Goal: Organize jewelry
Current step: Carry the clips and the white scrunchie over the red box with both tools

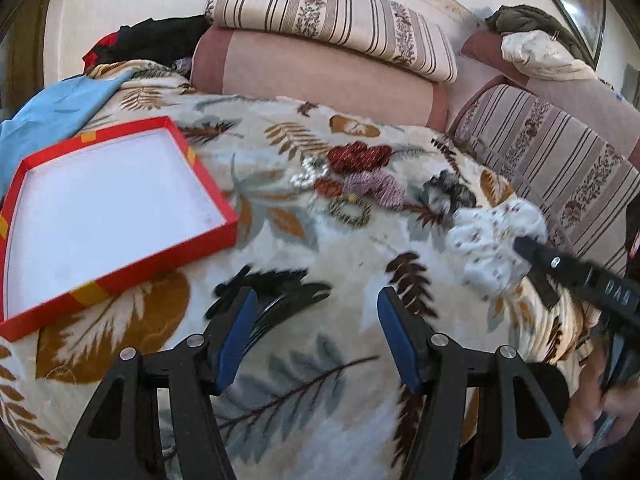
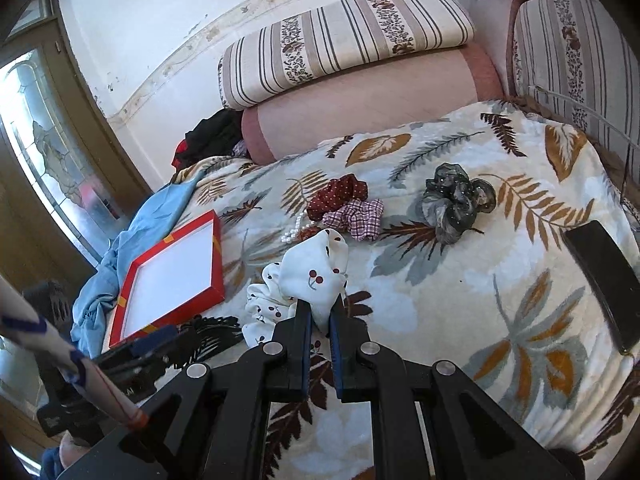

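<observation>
My right gripper (image 2: 320, 308) is shut on a white cherry-print scrunchie (image 2: 316, 272) and holds it above the leaf-print blanket; it also shows in the left wrist view (image 1: 492, 240). My left gripper (image 1: 316, 300) is open and empty over the blanket, with a black hair clip (image 1: 276, 300) just past its left finger. An empty red box with a white floor (image 1: 104, 208) lies to the left, also in the right wrist view (image 2: 172, 276). A dark red scrunchie (image 2: 340, 194), a plaid scrunchie (image 2: 356, 216), a grey scrunchie (image 2: 452, 200) and a pearl string (image 2: 294, 232) lie on the blanket.
Striped and pink cushions (image 2: 344, 64) line the back and right. A blue cloth (image 1: 52, 116) lies behind the box. A flat black object (image 2: 604, 276) rests at the blanket's right edge. A beaded bracelet (image 1: 348, 208) lies near the scrunchies.
</observation>
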